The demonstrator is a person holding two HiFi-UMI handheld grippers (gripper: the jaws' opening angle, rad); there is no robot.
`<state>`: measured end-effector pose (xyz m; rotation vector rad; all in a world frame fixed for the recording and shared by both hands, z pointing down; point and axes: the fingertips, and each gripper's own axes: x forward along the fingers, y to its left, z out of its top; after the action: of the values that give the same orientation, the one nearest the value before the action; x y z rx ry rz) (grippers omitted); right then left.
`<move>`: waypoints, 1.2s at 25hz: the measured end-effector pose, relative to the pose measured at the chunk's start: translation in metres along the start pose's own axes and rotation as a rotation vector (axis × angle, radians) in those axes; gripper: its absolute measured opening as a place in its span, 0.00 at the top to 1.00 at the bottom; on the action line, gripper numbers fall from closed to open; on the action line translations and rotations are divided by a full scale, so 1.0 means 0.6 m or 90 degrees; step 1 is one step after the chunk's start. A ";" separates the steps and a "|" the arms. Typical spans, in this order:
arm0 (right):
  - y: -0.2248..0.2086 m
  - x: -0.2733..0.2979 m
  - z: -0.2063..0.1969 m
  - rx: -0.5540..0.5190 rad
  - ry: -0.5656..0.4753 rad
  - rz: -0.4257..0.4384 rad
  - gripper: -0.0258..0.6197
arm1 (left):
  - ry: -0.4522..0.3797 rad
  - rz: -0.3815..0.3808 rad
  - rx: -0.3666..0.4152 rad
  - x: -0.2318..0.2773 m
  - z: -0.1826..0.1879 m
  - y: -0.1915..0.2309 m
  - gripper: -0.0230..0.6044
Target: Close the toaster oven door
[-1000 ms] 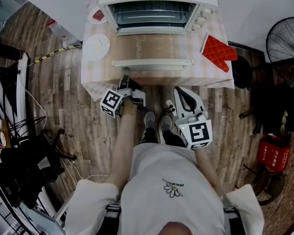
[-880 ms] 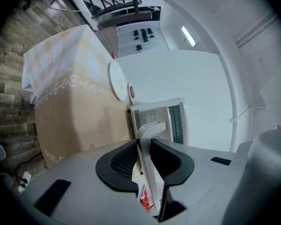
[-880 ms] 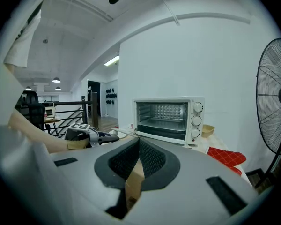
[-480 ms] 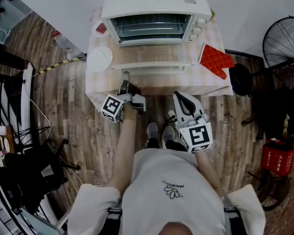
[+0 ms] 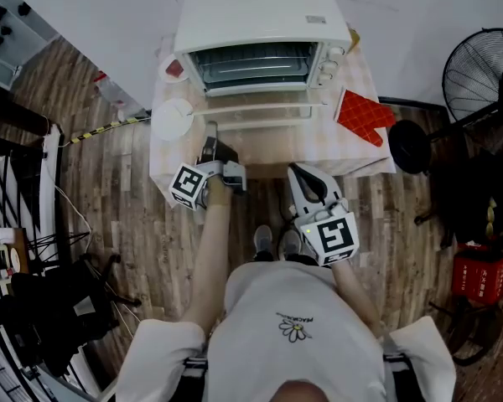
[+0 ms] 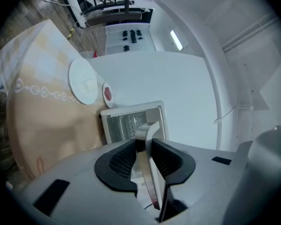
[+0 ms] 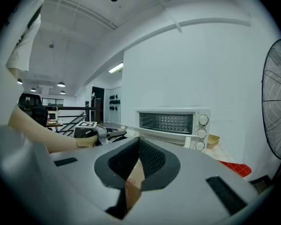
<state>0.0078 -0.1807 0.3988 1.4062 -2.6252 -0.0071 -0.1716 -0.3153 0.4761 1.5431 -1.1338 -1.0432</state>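
The toaster oven door [image 5: 260, 99] has swung partway up from flat on the tabletop [image 5: 356, 153]. Its handle [image 6: 146, 168] sits between the left tongs [image 5: 210, 130], which are opening. The right tongs [image 5: 299, 172] hang pressed together, empty.

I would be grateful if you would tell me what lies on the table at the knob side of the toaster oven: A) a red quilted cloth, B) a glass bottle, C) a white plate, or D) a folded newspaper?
A: in the head view a red quilted cloth lies on the table beside the toaster oven on the side of its knobs, while the white plate sits at the opposite side.
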 end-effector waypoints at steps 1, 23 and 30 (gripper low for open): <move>0.000 0.001 0.001 -0.002 -0.001 0.000 0.95 | -0.001 -0.004 0.001 0.006 0.002 -0.005 0.78; -0.010 0.000 0.013 -0.011 -0.009 -0.018 0.95 | -0.015 -0.050 -0.017 0.097 0.037 -0.071 0.78; -0.011 -0.003 0.010 -0.011 -0.006 -0.025 0.95 | -0.016 -0.053 -0.020 0.110 0.043 -0.076 0.78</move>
<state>0.0136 -0.1831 0.3922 1.4547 -2.5991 -0.0413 -0.1736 -0.3777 0.4190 1.5668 -1.0730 -1.1343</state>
